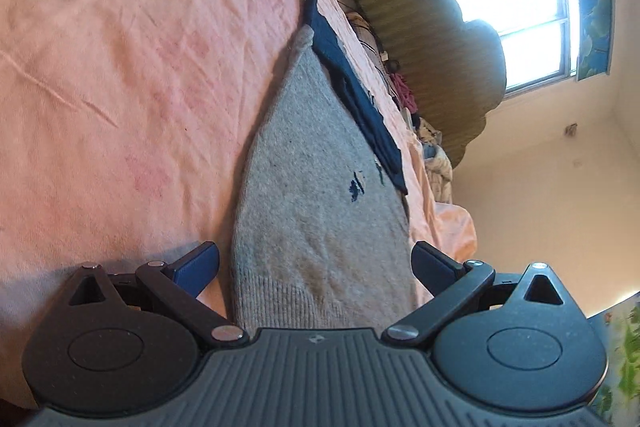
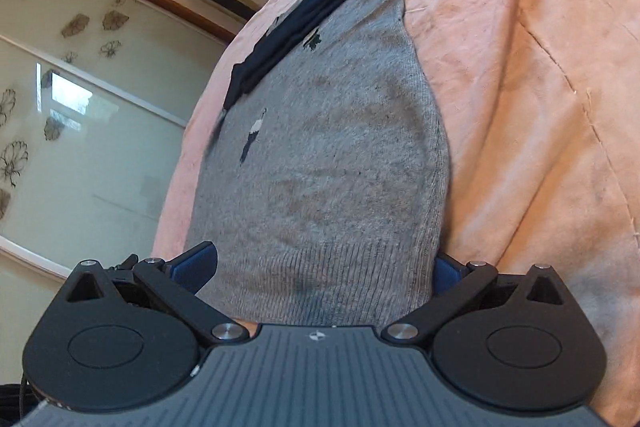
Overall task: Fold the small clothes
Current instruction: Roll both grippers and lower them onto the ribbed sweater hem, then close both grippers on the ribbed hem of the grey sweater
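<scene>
Left gripper (image 1: 315, 269): jaws spread wide, one blue pad on each side of the grey sock's ribbed cuff, nothing clamped.
Right gripper (image 2: 326, 269): also spread wide around the same cuff end; its far pad is partly hidden behind the sock's edge, so whether it touches cannot be told.
Grey sock (image 2: 328, 155): lies flat on the pink bedsheet (image 1: 120, 67), cuff nearest both grippers, toe pointing away.
Dark blue sock (image 2: 296, 23): bunched along one long edge of the grey sock, toward its toe end.
Handling: knit looks soft, light and limp; likely to sag and drape once lifted, with no risk of breakage.
Where to hold: the ribbed cuff is thicker and should give the pads the surest bite, probably at a corner.
Pose: both grippers sit low and tilted, nearly level with the grey sock, looking along it.
</scene>
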A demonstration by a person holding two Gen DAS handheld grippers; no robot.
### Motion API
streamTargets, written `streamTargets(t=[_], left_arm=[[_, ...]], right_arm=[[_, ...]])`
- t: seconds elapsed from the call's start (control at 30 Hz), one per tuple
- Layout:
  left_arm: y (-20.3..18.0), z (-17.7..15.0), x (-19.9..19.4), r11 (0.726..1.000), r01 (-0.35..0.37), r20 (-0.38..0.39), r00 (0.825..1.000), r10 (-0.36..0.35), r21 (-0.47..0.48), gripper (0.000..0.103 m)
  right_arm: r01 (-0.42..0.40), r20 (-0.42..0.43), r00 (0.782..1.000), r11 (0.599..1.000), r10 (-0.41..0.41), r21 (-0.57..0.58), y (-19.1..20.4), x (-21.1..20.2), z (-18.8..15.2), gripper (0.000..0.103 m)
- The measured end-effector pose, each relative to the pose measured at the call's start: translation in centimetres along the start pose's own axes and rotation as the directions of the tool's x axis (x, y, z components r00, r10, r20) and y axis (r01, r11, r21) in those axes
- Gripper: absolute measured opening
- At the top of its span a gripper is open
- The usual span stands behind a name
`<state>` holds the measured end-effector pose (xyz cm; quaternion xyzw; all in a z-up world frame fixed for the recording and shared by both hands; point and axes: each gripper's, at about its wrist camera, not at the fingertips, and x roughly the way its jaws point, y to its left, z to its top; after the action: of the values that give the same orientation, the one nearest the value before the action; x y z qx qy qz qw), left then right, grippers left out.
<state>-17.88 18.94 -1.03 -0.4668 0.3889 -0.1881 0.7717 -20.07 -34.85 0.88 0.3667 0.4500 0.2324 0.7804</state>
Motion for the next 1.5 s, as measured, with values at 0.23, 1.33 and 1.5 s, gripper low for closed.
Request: streamTargets(t=[0.23, 1.33, 1.5], left_arm=[[0.4, 0.9, -1.0, 0.999, -0.032, 0.002, 0.999, 0.032, -0.025, 0.103], [-4.8, 0.4, 2.6, 0.966, -0.103, -0.184, 0.971, 0.149, 0.238, 0.005], [-8.3, 3.9, 1.7, 0.966, -0.004, -0.107, 0.994, 0.033, 0.257, 0.005]], right_arm=[[-0.029, 0.052, 0.998, 0.999, 0.028, 0.017, -0.7, -1.0, -0.3, 0.103], [-0.030, 0.068, 0.997, 0.999, 0.031, -0.009, -0.7, -1.5, 0.0, 0.015], [-0.155, 0.123, 0.980, 0.988, 0.155, -0.014, 0.7, -2.2, 3.4, 0.015]])
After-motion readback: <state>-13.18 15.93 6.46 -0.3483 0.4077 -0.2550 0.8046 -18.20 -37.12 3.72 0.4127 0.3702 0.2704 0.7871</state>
